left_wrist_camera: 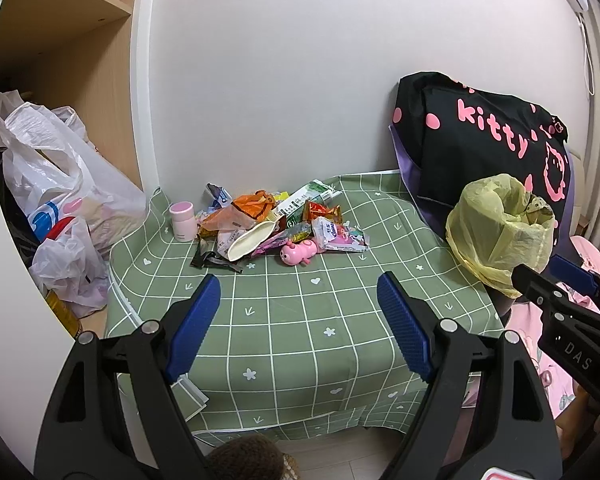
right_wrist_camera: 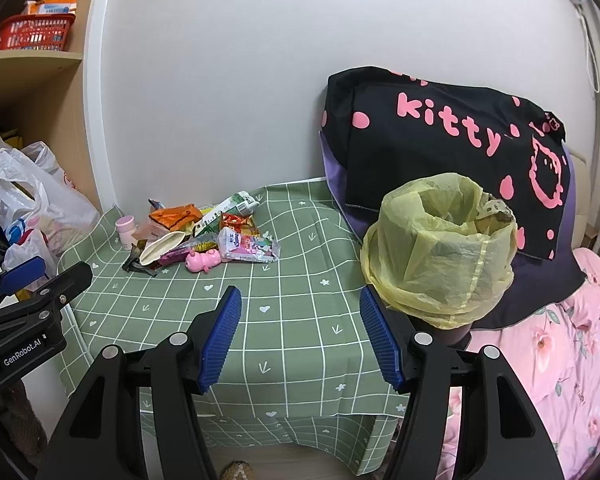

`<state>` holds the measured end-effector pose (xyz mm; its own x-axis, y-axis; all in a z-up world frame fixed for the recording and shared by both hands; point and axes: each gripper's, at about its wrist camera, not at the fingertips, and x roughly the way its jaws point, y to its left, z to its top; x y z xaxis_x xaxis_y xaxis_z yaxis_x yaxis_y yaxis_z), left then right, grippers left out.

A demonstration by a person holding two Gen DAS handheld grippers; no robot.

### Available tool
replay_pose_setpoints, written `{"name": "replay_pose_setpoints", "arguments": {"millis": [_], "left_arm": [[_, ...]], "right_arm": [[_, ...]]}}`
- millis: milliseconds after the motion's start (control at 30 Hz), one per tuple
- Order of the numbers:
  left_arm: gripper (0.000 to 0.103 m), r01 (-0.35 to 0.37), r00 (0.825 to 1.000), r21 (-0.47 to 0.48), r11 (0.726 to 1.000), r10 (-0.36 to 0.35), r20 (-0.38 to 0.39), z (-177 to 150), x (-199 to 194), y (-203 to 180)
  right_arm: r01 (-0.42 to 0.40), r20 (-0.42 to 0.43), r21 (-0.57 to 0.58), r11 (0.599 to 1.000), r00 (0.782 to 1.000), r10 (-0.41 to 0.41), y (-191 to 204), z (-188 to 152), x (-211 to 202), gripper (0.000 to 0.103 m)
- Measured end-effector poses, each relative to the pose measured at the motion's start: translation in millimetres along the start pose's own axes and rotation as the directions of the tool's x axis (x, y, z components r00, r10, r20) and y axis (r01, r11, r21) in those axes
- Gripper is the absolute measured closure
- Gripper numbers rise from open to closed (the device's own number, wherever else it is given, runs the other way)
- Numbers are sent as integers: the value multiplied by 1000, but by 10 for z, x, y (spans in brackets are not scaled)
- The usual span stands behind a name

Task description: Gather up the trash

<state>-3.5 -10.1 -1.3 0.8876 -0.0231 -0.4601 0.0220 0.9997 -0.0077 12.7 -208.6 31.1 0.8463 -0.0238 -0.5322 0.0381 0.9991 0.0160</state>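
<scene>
My left claw point(left_wrist_camera: 300, 300) and right claw point(right_wrist_camera: 300, 312) both hang wide apart, holding nothing, above the near part of the green checked table point(left_wrist_camera: 300, 340). The trash pile point(left_wrist_camera: 276, 224) lies at the table's far side by the wall. The yellow-lined bin point(right_wrist_camera: 440, 252) stands just right of my right claw.

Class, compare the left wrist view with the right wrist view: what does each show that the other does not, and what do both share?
Only the left wrist view shows the yellow tin on the floor by the plastic bags. Only the right wrist view shows the orange packet above the red basket and a wide stretch of pink floral bedding. Both show the trash pile on the green checked tablecloth, the yellow-lined bin, and both tools, left and right, open.
</scene>
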Motion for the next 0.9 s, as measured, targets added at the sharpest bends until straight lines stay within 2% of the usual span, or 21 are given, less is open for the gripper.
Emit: {"name": "replay_pose_setpoints", "arguments": {"millis": [900], "left_arm": [[26, -13, 1000, 2, 1000, 13, -8, 11, 73, 69]], "right_arm": [[-19, -17, -4, 1000, 1000, 19, 42, -15, 101, 45]]}}
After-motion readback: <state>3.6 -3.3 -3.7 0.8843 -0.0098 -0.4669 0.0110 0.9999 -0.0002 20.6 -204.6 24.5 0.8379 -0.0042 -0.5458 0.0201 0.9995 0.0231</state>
